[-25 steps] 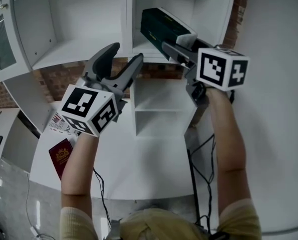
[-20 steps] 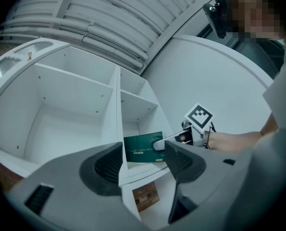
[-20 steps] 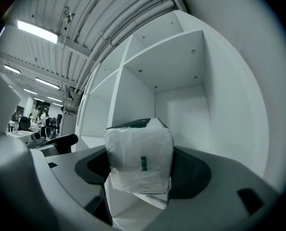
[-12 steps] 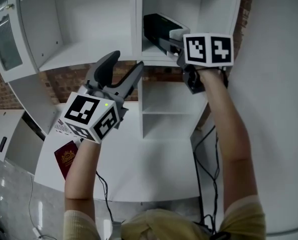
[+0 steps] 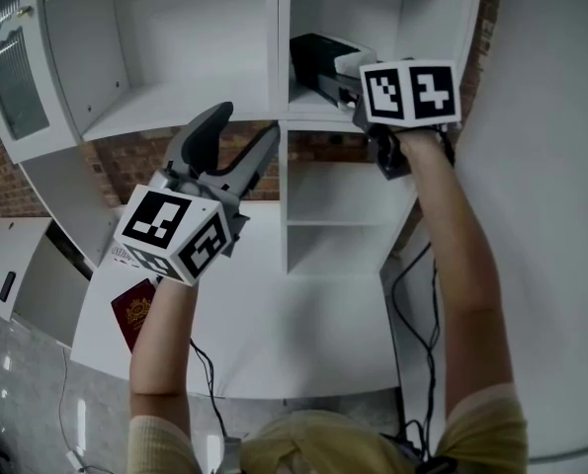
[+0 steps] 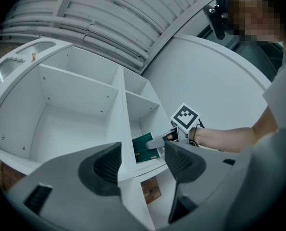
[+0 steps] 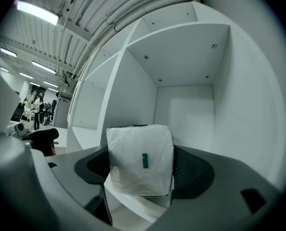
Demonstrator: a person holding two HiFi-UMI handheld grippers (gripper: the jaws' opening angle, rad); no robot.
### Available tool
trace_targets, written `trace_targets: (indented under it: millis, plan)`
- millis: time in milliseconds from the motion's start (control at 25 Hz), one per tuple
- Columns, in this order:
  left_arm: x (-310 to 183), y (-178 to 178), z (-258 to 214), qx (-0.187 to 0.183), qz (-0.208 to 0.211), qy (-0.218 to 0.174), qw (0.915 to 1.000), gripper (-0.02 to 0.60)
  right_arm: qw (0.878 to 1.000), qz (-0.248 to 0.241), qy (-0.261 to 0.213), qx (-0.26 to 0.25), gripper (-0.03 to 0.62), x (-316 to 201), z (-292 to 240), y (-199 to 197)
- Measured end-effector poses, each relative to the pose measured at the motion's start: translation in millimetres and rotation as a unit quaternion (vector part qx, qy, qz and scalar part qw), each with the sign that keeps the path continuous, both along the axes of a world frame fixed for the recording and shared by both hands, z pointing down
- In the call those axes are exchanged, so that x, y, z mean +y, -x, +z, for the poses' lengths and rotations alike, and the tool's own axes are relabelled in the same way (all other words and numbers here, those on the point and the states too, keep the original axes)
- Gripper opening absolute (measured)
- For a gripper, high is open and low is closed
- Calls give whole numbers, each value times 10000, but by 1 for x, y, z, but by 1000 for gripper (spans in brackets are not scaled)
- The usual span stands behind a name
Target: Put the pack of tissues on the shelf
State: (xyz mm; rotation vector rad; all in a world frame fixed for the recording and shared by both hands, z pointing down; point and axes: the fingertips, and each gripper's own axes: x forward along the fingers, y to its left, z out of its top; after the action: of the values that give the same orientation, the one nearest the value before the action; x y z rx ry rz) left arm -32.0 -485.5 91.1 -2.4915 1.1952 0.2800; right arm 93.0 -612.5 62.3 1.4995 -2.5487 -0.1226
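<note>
Right gripper [image 7: 143, 169] clamps the pack of tissues [image 7: 139, 153], apparently resting on the shelf [image 7: 133, 205].

Green pack of tissues [image 5: 316, 53] in shelf [image 5: 427, 28]

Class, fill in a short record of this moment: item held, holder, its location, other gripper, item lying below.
Item held: pack of tissues
Holder: right gripper, jaws shut on it
Location: shelf, upper right compartment
Other gripper: left gripper, jaws open, empty
Lying below: red booklet on the table
</note>
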Motion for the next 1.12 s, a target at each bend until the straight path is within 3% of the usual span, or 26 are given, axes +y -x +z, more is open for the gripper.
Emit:
trace_targets:
  millis: [200,480,760,1120]
  plan:
    - [8,-1,0,-9,71,-31,10000,275,9987,225,-305,347,341,5,-2,-4]
    - [19,-5,4,5,188,-15,9998,275,9984,379,-327,279,354,5,-1,-15]
    - [28,-5,5,-28,175,-43,9998,275,9941,612,-759,478,373,12,-8,-21]
    - [36,-3,5,13,107,-91,9999,275,9689,1121,-1946,1037,393,27,-20,-16]
